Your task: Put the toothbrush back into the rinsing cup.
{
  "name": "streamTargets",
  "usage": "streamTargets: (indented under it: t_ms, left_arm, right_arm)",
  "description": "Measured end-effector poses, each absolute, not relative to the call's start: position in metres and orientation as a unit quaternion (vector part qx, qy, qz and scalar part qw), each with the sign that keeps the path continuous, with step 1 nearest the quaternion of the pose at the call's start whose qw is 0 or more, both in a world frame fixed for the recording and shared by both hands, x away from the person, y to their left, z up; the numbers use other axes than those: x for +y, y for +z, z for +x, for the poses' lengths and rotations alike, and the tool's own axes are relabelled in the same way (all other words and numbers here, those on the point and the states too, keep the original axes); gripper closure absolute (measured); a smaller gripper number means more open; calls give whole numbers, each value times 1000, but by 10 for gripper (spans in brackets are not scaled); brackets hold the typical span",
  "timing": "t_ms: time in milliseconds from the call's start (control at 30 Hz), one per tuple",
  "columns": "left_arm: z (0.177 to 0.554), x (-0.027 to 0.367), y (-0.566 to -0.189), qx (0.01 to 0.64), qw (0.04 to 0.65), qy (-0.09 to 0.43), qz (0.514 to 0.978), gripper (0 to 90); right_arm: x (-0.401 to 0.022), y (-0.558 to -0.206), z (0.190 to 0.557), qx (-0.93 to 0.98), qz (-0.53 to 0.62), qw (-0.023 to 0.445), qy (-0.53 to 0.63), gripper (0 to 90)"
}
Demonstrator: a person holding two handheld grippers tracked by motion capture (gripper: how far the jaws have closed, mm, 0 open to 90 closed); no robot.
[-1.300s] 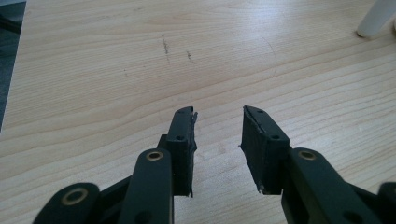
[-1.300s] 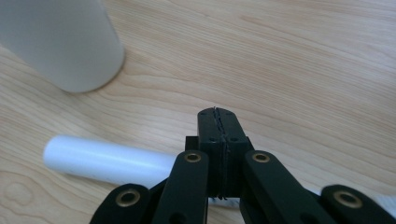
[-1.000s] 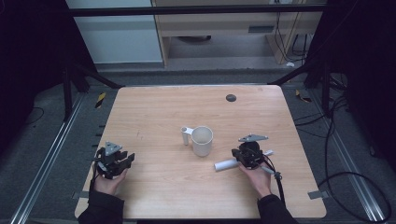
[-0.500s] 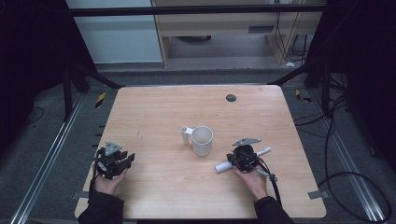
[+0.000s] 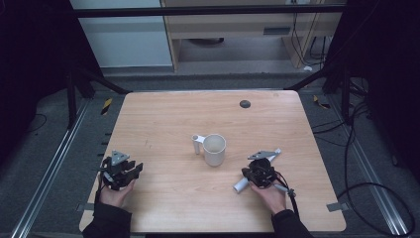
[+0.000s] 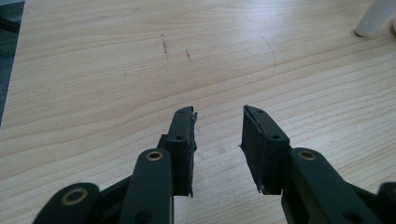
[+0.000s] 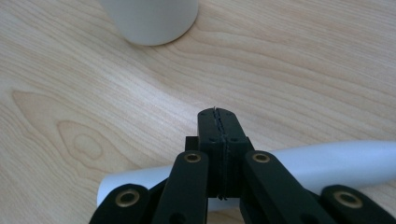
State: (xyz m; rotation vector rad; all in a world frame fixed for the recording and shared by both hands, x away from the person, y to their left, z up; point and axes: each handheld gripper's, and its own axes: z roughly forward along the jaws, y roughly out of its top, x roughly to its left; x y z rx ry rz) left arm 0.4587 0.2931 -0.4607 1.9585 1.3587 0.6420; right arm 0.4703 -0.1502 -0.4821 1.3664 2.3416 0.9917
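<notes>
Spreading across most of the high view, the pale wooden table (image 5: 163, 119) carries everything else. The person's left hand (image 5: 116, 194) comes in at about 7 o'clock on the tabletop and the right hand (image 5: 270, 194) at about 5 o'clock.

The left gripper (image 5: 135, 169) sits near the table's 8 o'clock edge, pointing toward 3 o'clock. In the left gripper view its tongs (image 6: 218, 122) are released: the two black pads stand apart, with bare wood showing through the gap and nothing between them.

The right gripper (image 5: 246, 172) lies at about 4 o'clock from the table's middle, pointing toward 10 o'clock. In the right gripper view its tongs (image 7: 219, 116) are clenched, pad flat against pad, with nothing caught between them.

A white mug (image 5: 214, 149) stands upright just about at the table's centre, its handle (image 5: 197, 144) turned toward 9 o'clock. From the right gripper view the mug's base (image 7: 149, 21) is at 12 o'clock, ahead of the closed pads and apart from them.

The white tube (image 5: 240, 186) lies flat on the wood at 4 o'clock from the mug, running from 7 o'clock to 1 o'clock, its middle covered by the right gripper. In the right gripper view the tube (image 7: 336, 161) crosses beneath the arms behind the pads; whether the gripper touches it I cannot tell.

A small dark round spot (image 5: 244, 104) sits near the far edge, at 1 o'clock from the mug.
</notes>
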Motion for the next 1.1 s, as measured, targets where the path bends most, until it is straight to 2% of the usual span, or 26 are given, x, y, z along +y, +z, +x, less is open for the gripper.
streamTargets:
  t_ms: [833,967,1100]
  left_arm:
    - [458,293,-461,519,331,244,749,637]
    - [458,294,-460,519,331,245,749,637]
    - [458,294,-461,519,331,244,749,637]
  right_arm:
    - [-167,-481,450,810,467,111,337,898]
    - [-171,-476,448,805,466,122,346,900]
    - [-187,-467,448,788,484,156,348,900]
